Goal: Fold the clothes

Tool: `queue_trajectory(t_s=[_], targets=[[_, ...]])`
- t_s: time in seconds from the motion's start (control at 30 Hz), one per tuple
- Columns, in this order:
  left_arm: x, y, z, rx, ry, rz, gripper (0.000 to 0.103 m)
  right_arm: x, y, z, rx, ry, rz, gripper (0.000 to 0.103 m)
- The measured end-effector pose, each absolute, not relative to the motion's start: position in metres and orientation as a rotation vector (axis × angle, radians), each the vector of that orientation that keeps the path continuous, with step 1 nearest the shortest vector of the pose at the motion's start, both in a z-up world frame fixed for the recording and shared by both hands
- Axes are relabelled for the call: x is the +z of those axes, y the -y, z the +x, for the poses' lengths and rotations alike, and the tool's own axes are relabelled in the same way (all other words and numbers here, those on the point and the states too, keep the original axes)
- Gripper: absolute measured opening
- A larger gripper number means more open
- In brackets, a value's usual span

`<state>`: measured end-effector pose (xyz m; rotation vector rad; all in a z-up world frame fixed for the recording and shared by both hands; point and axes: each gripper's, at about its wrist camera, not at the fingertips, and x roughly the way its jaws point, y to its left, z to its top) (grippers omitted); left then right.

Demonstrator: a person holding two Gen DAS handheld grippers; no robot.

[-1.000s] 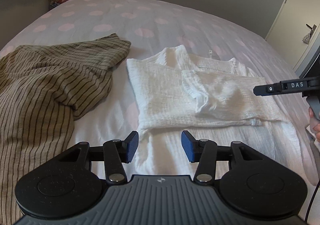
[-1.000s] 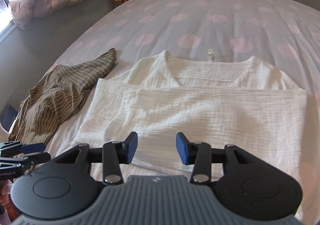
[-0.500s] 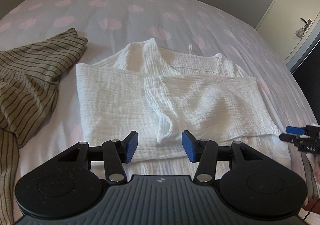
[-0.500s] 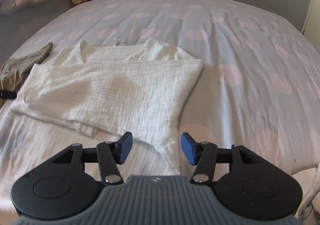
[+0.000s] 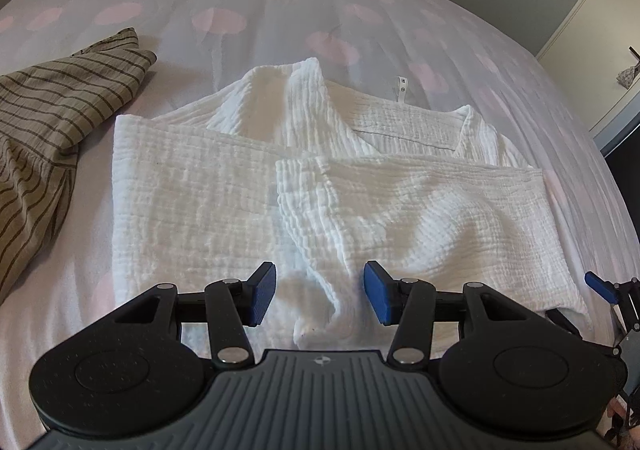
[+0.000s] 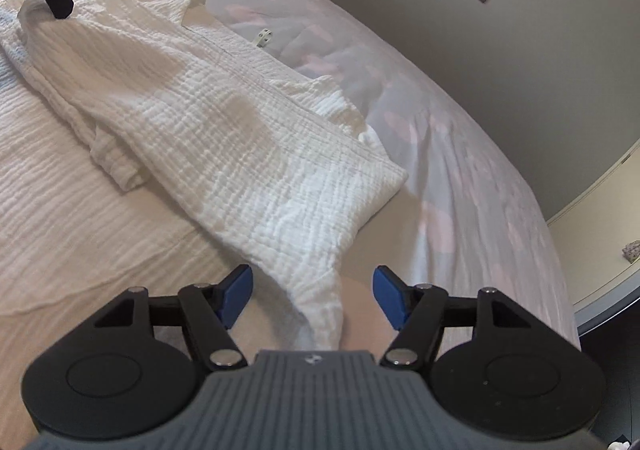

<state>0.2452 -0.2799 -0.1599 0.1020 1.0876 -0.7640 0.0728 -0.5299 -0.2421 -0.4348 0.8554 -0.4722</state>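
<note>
My left black two-finger gripper with blue ribbed pads (image 5: 319,298) points steeply down, its jaws parted about halfway, nothing pressed between the pads. My right black two-finger gripper with blue pads (image 6: 313,300) tilts down less steeply, jaws just opening wider, pads touching nothing. Each gripper's tip shows at the edge of the other's view.
</note>
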Motion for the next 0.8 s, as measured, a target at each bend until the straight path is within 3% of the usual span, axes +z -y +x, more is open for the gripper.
queue_trajectory(t_s=[0.2,0.47,0.8], targets=[[-0.167,0.297,0.255,-0.693,-1.066,0.113,0.046,-0.251,0.528,0.067,-0.481,-0.810,-0.515,0.041],[-0.166,0.324,0.256,-0.644,-1.056,0.143,0.007,-0.246,0.537,0.056,-0.441,-0.767,-0.435,0.017],[-0.142,0.350,0.240,-0.696,-1.024,0.196,0.005,-0.233,0.582,0.035,-0.566,-0.791,-0.113,0.011]])
